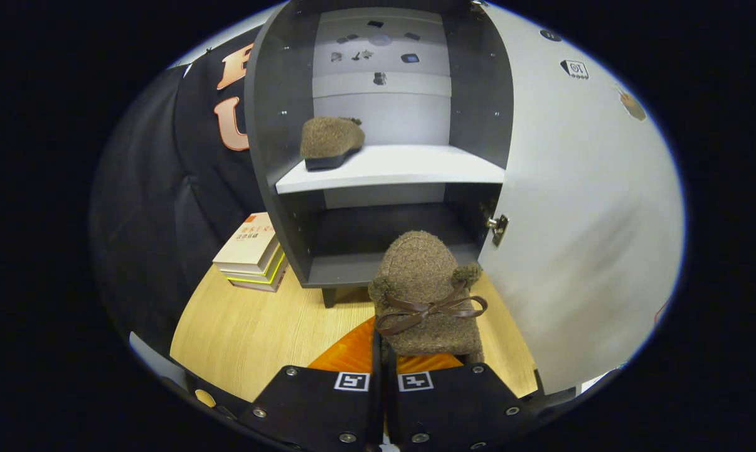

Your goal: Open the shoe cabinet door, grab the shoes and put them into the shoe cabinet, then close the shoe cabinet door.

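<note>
shoe cabinet door [578,207] is standing open, so step one looks done. first shoe [330,143] is sitting on the upper shelf [403,166]. hand-held gripper [384,358] is pinching the heel of the second shoe [425,295], fingers pressed nearly together, carrying it above the table [252,326] just ahead of the lower compartment. remaining: placing it inside, closing the door

You face a staged recording booth, not a home: black cloth wall [158,188] behind a small shoe cabinet [378,169] standing on a wooden tabletop [252,326], books [252,251] beside it.
</note>
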`<control>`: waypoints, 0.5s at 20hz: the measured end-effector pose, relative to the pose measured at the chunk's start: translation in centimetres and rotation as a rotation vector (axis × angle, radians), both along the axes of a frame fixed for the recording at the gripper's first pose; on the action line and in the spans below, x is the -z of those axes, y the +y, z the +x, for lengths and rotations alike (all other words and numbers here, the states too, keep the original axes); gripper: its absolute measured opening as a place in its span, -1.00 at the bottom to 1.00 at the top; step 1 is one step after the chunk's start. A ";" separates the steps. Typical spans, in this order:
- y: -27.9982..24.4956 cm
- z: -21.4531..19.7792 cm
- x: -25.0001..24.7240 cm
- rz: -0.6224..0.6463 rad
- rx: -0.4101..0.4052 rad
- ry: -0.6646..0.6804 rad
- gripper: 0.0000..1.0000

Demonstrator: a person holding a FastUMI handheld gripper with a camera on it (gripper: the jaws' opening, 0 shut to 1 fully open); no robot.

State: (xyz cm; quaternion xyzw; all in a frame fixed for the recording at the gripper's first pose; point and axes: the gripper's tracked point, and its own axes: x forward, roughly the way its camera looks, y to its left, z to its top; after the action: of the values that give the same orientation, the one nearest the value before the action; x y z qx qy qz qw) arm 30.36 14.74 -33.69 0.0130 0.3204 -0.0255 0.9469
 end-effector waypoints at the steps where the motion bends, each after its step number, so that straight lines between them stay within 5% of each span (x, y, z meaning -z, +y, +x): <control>1: -0.1 0.4 -1.3 0.002 -0.002 -0.016 -0.95; 10: -1.2 9.7 -8.8 0.065 -0.021 -0.130 -0.96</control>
State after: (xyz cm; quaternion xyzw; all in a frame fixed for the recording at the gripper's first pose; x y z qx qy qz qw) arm 40.02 13.59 -24.88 0.0419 0.2589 -0.0042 0.9650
